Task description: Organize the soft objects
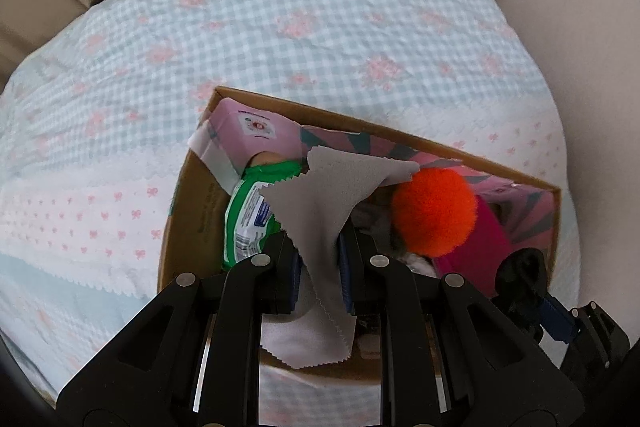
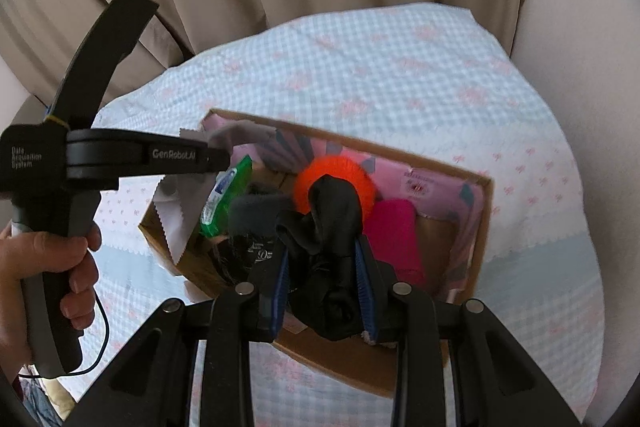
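Jaws of both grippers are clamped: left gripper pinches a grey cloth, right gripper a black fabric bundle, both directly above the open cardboard box on the bed.

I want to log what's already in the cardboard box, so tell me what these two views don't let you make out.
- Box floor, left wrist view: hidden by the gray cloth held in the left gripper.
- Dark items beside the green packet, right wrist view: partly hidden by the black fabric in the right gripper.
- Green packet print: too small in both views.
- Box near wall: hidden by fingers.
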The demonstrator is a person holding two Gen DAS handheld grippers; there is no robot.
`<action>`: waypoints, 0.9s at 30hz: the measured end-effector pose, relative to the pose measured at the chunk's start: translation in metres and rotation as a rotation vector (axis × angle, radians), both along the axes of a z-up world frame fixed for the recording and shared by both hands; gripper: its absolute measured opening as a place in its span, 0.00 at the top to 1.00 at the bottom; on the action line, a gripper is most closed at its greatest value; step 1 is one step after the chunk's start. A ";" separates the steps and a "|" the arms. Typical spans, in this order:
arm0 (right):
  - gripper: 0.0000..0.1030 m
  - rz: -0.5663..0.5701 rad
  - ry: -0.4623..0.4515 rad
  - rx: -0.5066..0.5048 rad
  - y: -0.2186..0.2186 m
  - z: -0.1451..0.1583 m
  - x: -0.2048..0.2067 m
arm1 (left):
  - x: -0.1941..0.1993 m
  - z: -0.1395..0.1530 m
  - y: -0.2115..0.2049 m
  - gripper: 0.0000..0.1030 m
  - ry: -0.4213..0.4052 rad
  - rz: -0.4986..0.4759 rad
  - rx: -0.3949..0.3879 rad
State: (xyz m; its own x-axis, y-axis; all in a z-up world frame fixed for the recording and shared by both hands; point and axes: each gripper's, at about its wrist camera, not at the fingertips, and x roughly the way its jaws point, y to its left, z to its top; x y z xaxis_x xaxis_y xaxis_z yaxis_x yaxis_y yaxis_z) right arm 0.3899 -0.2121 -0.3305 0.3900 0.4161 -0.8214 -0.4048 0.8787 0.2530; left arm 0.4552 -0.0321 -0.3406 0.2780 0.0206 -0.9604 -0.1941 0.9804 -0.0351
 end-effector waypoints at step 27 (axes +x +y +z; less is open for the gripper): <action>0.06 -0.001 -0.023 -0.008 -0.001 0.012 -0.034 | -0.028 0.046 0.004 0.00 -0.054 -0.022 -0.004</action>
State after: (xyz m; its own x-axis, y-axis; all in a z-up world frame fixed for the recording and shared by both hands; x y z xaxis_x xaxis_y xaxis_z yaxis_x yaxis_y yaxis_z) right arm 0.3562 -0.2135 -0.3181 0.4097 0.4089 -0.8155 -0.4094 0.8813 0.2362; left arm 0.4277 -0.0278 -0.2946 0.3301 0.0098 -0.9439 -0.1703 0.9842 -0.0493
